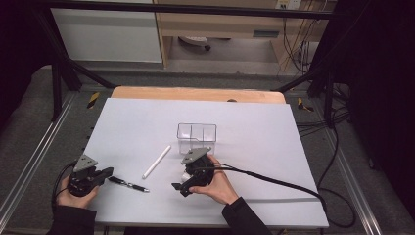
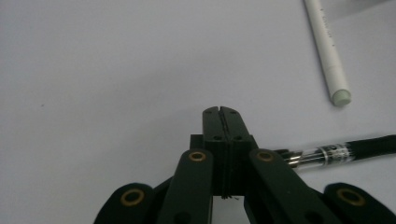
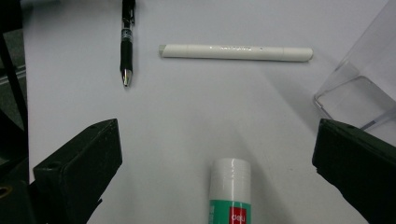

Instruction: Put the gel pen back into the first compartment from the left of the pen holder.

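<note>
My left gripper (image 1: 105, 174) (image 2: 220, 112) rests on the white sheet at the near left, jaws shut flat together with nothing between them. Just right of its tips lies a black pen (image 1: 128, 184) (image 2: 345, 151) (image 3: 126, 42). A white capped pen (image 1: 156, 161) (image 2: 329, 51) (image 3: 236, 52) lies slanted further in. My right gripper (image 1: 183, 180) (image 3: 217, 140) is open wide near the middle. A white glue stick with a green and red label (image 3: 231, 191) (image 1: 186, 175) lies between its jaws, clear of both pads.
A clear plastic box with compartments (image 1: 196, 133) (image 3: 359, 98) stands just beyond my right hand. The white sheet (image 1: 254, 142) covers a wooden table (image 1: 195, 93). Black frame bars and cables run along both sides and the back.
</note>
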`<state>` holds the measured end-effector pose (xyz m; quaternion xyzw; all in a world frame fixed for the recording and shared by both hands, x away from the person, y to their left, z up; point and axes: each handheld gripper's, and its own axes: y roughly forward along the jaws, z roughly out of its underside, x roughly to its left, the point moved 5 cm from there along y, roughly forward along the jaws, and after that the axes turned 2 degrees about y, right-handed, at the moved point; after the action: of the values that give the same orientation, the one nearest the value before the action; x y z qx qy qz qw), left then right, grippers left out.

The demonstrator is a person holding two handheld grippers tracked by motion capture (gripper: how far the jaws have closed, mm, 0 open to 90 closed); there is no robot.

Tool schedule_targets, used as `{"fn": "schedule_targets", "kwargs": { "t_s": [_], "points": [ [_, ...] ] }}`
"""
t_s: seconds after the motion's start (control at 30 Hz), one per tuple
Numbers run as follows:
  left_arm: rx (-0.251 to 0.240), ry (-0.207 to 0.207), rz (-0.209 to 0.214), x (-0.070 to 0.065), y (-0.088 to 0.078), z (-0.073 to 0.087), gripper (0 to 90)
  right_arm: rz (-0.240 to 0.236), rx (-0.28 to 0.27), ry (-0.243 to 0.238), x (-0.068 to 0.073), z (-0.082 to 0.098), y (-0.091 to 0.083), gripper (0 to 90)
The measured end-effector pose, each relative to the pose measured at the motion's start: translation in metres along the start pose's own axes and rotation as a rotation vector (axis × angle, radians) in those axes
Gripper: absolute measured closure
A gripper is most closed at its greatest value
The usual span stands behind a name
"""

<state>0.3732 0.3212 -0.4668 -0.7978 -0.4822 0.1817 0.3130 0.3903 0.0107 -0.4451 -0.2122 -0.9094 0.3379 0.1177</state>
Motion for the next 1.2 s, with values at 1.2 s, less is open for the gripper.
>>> {"fn": "schedule_targets", "kwargs": {
  "t_s": [1.2],
  "points": [
    [0.068, -0.008, -0.032, 0.011, 0.004, 0.016, 89.3, -0.024, 0.04, -0.039, 0.014, -0.007, 0.017, 1.7]
  ]
}}
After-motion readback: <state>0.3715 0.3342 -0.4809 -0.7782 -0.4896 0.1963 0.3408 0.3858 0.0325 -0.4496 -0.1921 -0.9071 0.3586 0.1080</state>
